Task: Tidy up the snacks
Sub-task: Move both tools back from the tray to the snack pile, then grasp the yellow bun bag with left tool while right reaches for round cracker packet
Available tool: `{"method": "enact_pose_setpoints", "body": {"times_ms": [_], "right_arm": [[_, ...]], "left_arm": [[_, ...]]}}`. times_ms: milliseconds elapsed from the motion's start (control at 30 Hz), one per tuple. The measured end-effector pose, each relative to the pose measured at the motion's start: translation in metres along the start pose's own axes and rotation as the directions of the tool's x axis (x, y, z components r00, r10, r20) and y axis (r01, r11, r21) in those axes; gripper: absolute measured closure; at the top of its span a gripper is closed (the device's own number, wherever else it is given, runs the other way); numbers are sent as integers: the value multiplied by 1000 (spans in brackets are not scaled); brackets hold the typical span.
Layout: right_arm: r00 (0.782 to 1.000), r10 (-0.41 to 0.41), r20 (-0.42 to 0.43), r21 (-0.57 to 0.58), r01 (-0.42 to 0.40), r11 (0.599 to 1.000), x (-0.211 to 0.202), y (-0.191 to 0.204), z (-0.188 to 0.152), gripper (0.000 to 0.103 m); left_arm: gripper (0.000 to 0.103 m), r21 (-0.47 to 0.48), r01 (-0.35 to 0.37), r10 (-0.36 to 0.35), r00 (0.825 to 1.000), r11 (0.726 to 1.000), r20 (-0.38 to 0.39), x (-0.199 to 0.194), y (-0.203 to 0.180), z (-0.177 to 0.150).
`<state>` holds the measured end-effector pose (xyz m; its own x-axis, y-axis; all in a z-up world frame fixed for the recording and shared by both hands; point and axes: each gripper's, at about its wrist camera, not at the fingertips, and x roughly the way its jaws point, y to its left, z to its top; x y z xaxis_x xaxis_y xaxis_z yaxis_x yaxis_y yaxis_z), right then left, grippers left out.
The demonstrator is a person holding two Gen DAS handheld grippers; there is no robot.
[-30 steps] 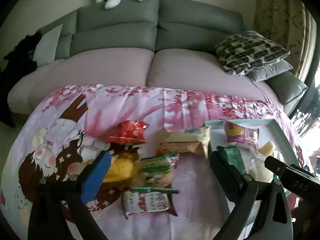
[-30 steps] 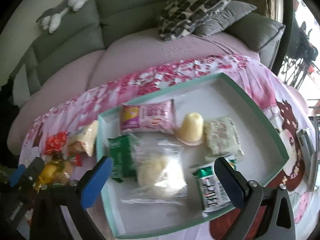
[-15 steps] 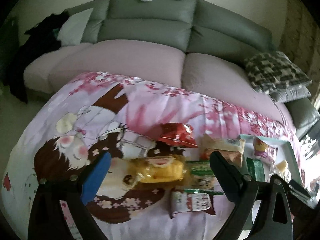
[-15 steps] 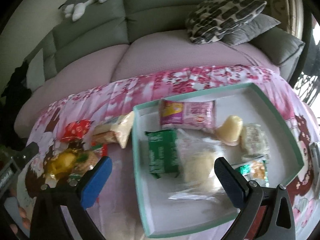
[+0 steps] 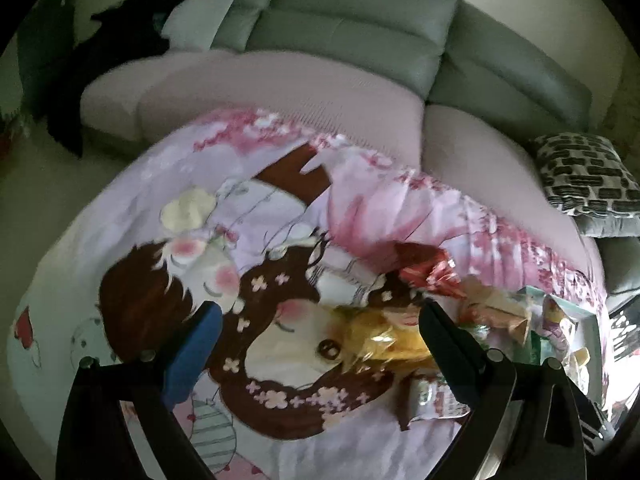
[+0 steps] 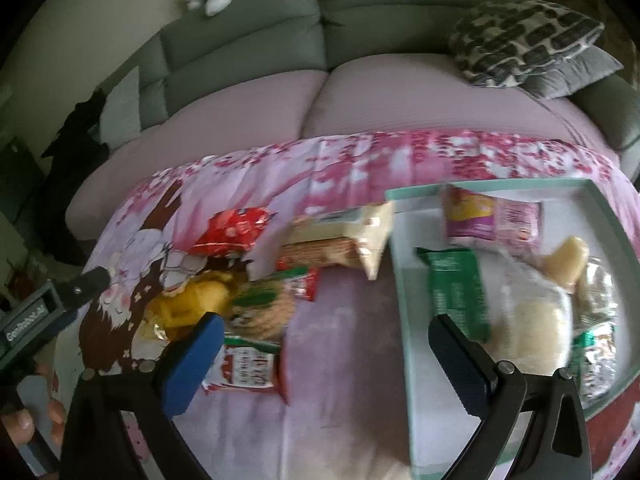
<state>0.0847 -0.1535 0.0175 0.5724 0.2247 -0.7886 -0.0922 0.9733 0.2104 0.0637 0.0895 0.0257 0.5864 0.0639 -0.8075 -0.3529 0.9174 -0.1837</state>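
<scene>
Both hand-held grippers swung left, left (image 5: 320,344) & right (image 6: 326,354) spread wide, nothing held.

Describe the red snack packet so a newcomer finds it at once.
Start at the teal tray on the pink cartoon blanket. Left of it lies a loose cluster of snacks; the red packet sits at its far edge, nearest the sofa. It alone is solid shiny red.

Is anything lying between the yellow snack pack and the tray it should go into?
Yes. Between the crinkly yellow snack pack and the teal-rimmed tray lie a green-labelled cracker pack and a beige wafer pack.
</scene>
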Motion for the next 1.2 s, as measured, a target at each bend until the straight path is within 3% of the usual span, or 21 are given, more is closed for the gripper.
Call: {"method": "enact_pose_setpoints", "body": {"times_ms": [400, 700, 1000, 1200], "right_arm": [[997, 40, -61, -56, -43, 997, 41, 33, -2, 0], [995, 6, -97, -108, -16, 994, 63, 46, -6, 0], [996, -33, -80, -70, 28, 997, 62, 27, -4, 0], [996, -33, -80, -99, 25, 995, 65, 32, -8, 8]], "left_arm": [[4, -60, 43, -51, 990, 997, -128, 40, 0, -5], [4, -92, 46, -60, 986, 995, -155, 54, 0, -4], [4, -108, 87, -103, 982, 990, -156, 54, -2, -2], [4, -70, 128, -138, 975, 989, -171, 56, -19, -4]]}}
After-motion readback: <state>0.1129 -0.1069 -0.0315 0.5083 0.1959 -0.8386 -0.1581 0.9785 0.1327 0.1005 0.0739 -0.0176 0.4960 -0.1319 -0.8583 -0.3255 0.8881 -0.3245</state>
